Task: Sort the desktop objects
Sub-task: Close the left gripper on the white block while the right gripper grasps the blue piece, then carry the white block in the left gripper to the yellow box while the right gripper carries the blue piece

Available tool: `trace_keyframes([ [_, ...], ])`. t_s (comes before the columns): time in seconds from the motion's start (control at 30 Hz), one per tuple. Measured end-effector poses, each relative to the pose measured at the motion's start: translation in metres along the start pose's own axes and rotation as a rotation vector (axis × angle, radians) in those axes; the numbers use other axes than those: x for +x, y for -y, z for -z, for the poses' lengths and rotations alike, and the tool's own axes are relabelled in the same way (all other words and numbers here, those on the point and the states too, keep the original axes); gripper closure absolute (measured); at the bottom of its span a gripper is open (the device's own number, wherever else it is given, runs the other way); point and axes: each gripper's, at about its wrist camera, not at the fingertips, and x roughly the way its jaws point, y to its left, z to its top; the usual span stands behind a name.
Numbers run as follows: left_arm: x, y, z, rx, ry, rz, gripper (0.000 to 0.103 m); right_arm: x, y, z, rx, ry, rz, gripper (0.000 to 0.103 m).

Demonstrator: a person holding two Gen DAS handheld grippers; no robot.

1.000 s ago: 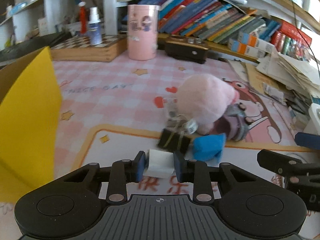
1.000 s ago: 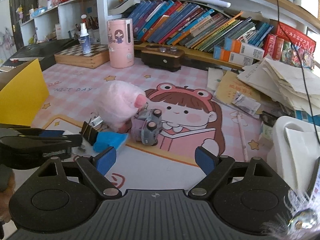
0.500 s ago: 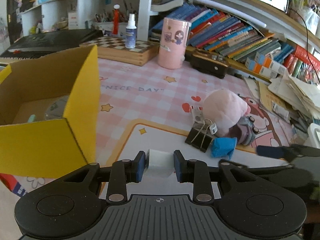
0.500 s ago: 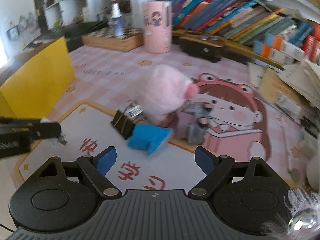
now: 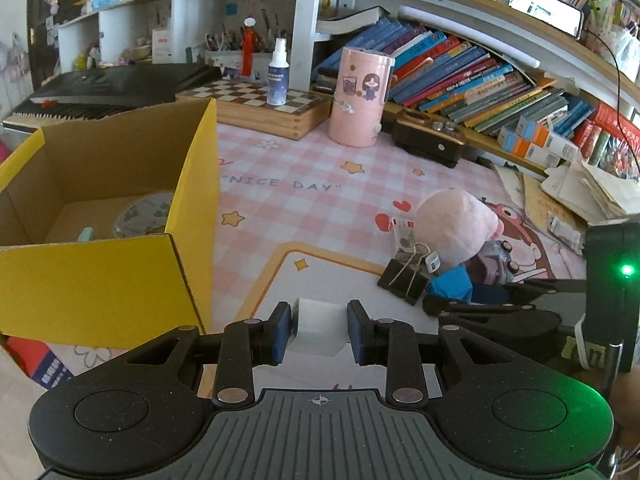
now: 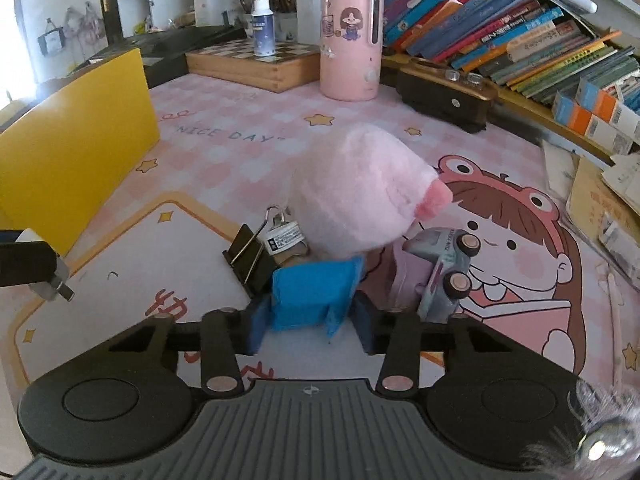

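My left gripper (image 5: 319, 320) is shut on a small white charger plug (image 5: 318, 330), held above the mat to the right of an open yellow cardboard box (image 5: 100, 280). The right wrist view shows that plug (image 6: 48, 286) with its metal prongs at the left edge. The jaws of my right gripper (image 6: 308, 320) are closing on a soft blue pouch (image 6: 312, 292) that lies on the mat, and both pads touch its sides. Around the pouch are a black binder clip (image 6: 250, 260), a pink plush toy (image 6: 352, 196) and a tipped toy car (image 6: 444, 272).
The box holds a round patterned item (image 5: 144, 216). A pink cylinder container (image 5: 360, 98), a chessboard box (image 5: 256, 108) with a spray bottle (image 5: 277, 76) and a dark case (image 5: 430, 140) stand at the back. Books line the shelf; loose papers (image 5: 588, 188) pile at the right.
My left gripper pulled back and up with the white plug, bringing the yellow box into view. My right gripper moved forward and down to the blue pouch, and its jaws closed around it.
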Motion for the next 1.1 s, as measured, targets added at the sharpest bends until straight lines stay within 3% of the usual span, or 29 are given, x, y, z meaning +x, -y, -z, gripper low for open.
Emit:
trace_keyframes([
  [0.47,-0.012,0.002,0.001,-0.012,0.034,0.044,0.074,-0.052,0.004,0.012,0.096,0.042,0.012,0.068],
  [1.1,-0.035,-0.006,0.017,-0.042,0.076,0.076,0.074,-0.089,-0.021,0.030,0.038,0.072,0.010,0.070],
])
